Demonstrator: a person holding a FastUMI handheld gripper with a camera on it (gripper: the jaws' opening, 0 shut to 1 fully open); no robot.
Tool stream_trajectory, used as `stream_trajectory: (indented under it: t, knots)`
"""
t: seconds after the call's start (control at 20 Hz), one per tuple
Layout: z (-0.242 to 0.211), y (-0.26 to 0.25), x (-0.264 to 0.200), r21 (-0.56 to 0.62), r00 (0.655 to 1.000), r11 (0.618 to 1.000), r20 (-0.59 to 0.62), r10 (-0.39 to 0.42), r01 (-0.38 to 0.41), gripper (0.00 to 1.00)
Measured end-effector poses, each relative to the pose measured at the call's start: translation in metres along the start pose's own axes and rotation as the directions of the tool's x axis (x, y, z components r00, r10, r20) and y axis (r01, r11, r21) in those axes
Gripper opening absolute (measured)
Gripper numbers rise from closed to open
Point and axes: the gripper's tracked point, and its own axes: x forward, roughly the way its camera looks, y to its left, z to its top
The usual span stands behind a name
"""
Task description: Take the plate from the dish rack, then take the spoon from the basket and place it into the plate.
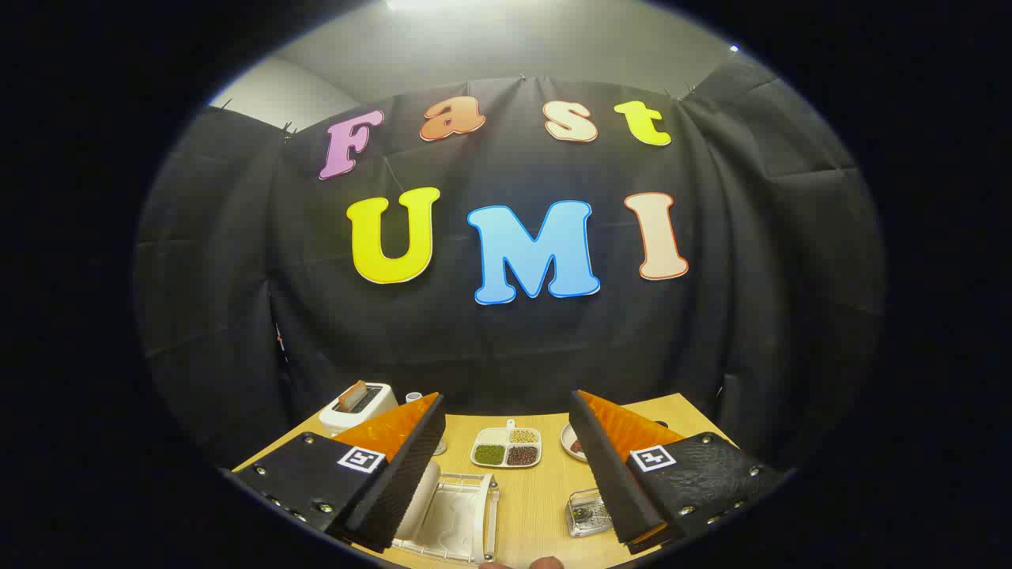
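Jaws spread wide, pinching nothing, low in the frame. On the desk (545, 506): one dish rack (451, 518), one plate (417, 499), one toaster (358, 405), one three-part tray (507, 448).

Black cloth wall (506, 340) backs a pale wooden table (545, 506) beneath a lit grey ceiling (506, 47).

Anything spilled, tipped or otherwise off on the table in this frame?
Nothing stands out. The divided tray keeps its fillings in separate sections, the toaster stands upright, the white dish rack sits flat. The hand-held gripper is open above the table, holding nothing.
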Motion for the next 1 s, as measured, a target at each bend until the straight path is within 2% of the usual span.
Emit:
stream_trajectory:
  t: [0.75, 0.9, 1.0]
  knots:
    - [-0.016, 0.019, 0.009, -0.006, 0.997, 1.0, -0.074, 0.026, -0.026, 0.97]
    - [-0.031, 0.032, 0.017, 0.009, 0.985, 0.998, -0.161, 0.06, -0.059, 0.97]
    - [-0.049, 0.043, 0.024, 0.003, 0.964, 0.996, -0.254, 0.085, -0.087, 0.97]
